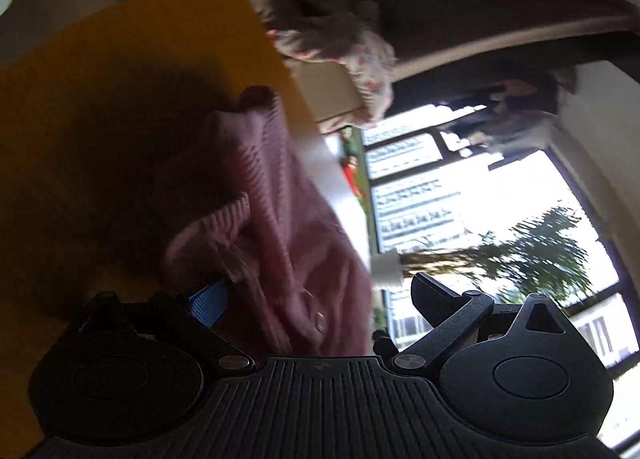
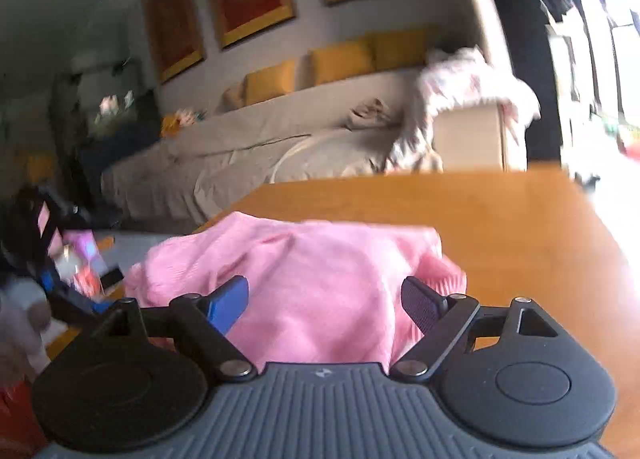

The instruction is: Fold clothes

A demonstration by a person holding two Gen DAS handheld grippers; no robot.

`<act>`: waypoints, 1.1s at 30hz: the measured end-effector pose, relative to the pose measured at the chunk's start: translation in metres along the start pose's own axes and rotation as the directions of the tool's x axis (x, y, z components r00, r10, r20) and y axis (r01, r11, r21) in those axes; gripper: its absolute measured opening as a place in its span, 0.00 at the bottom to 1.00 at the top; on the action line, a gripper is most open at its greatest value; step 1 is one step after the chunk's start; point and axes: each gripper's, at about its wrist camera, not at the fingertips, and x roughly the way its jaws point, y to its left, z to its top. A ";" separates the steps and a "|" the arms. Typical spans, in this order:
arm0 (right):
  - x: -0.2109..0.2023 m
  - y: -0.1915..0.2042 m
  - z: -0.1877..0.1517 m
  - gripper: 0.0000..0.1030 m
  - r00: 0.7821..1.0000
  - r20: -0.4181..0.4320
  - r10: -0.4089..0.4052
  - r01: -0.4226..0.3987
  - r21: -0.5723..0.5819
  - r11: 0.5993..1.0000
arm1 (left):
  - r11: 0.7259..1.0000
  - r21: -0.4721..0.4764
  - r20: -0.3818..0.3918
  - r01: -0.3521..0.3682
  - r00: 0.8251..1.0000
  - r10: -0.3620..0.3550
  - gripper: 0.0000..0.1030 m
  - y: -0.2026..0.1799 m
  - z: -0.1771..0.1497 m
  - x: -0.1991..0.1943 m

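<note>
Right gripper [image 2: 325, 301] is nearest, and its fingers [image 2: 228, 301] stand wide apart with the pink knitted sweater [image 2: 320, 271] bunched between them on the orange-brown desk [image 2: 500, 227], not pinched. Left gripper [image 1: 316, 305] also has its fingers [image 1: 208, 301] spread; the sweater fabric lies against the blue one, but the blur does not let me say whether it presses. I judge one fold is just laid down — the garment is still a loose heap. Next move needs a fresh grasp on an edge or cuff [image 1: 216, 219] — a clean, flat one.
</note>
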 end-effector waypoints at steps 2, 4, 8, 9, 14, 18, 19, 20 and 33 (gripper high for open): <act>0.009 -0.012 -0.003 0.82 1.000 0.004 -0.002 0.002 0.069 0.998 | 0.998 0.040 0.038 -0.045 0.998 0.044 0.96 -0.005 0.004 0.006; 0.005 -0.015 -0.008 0.82 1.000 0.005 -0.003 0.003 0.090 0.996 | 0.991 0.092 0.084 -0.097 0.992 0.089 0.86 -0.012 0.008 0.010; 0.012 -0.015 -0.016 0.82 1.000 -0.006 0.011 -0.010 0.096 0.995 | 0.939 0.290 0.190 -0.185 0.973 0.133 0.23 -0.036 0.013 0.016; 0.012 -0.015 -0.016 0.82 1.000 -0.006 0.010 -0.009 0.097 0.995 | 0.918 0.355 0.207 -0.178 0.972 0.109 0.21 -0.044 0.011 0.015; 0.014 -0.015 -0.015 0.87 1.000 -0.008 0.003 -0.002 0.105 0.994 | 0.731 0.636 0.258 -0.246 0.961 0.099 0.27 -0.069 -0.009 0.020; 0.013 -0.015 -0.014 1.00 1.000 -0.015 -0.011 0.012 0.113 0.994 | 0.744 0.568 0.229 -0.353 0.935 0.270 0.49 -0.046 -0.001 0.033; 0.013 -0.015 -0.014 1.00 1.000 -0.022 -0.016 0.018 0.115 0.993 | 0.753 0.556 0.219 -0.353 0.936 0.276 0.51 -0.043 0.000 0.034; 0.014 -0.014 -0.014 1.00 0.999 -0.033 -0.028 0.031 0.120 0.992 | 0.761 0.545 0.210 -0.352 0.936 0.283 0.53 -0.039 0.002 0.034; 0.033 -0.012 -0.009 1.00 0.982 -0.187 -0.030 0.060 0.158 0.986 | 0.751 0.579 0.194 -0.318 0.948 0.252 0.85 -0.043 -0.006 0.030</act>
